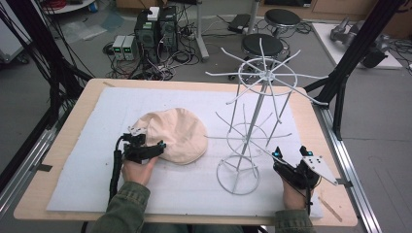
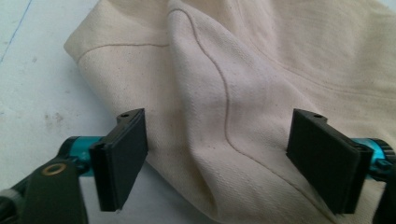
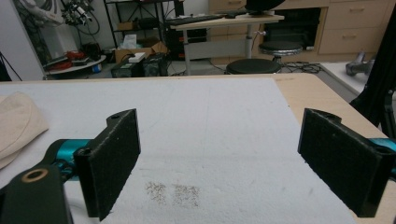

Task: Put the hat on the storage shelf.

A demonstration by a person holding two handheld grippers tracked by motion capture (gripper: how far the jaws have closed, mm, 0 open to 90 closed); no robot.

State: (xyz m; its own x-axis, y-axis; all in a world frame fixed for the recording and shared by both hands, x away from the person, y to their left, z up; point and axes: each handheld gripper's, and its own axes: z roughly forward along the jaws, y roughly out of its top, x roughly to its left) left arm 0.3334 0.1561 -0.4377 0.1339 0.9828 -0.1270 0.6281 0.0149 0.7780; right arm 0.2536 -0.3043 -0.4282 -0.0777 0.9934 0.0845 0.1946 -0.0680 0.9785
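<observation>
My left hand-held gripper (image 1: 145,145) sits at the near left edge of the cap (image 1: 175,133), left of centre in the high view, jaws spread wide and holding nothing. In the left gripper view the cloth fills the gap between the jaws, with a raised fold running down the middle.

The main risk, as I judge it, is a poor bite. If I close here I may catch only one loose layer of that fold, and the cap would sag or slip free once lifted. The fabric looks soft and floppy, so it could also drag across the white mat (image 1: 111,102) instead of rising.

The second risk is the wire rack (image 1: 262,97), standing right of centre with thin arms fanning out at the top. It looks light and tall on a small ring base; a nudge from either hand could tip it, and the cloth could snag on an arm.

My right hand-held gripper (image 1: 291,154) rests at the lower right, just beside the rack's base, jaws wide apart and empty. From there I could bump the lower wires.

The cap is cream cotton with visible seams, lying crumpled and flattened on the mat, well apart from the rack's top.
</observation>
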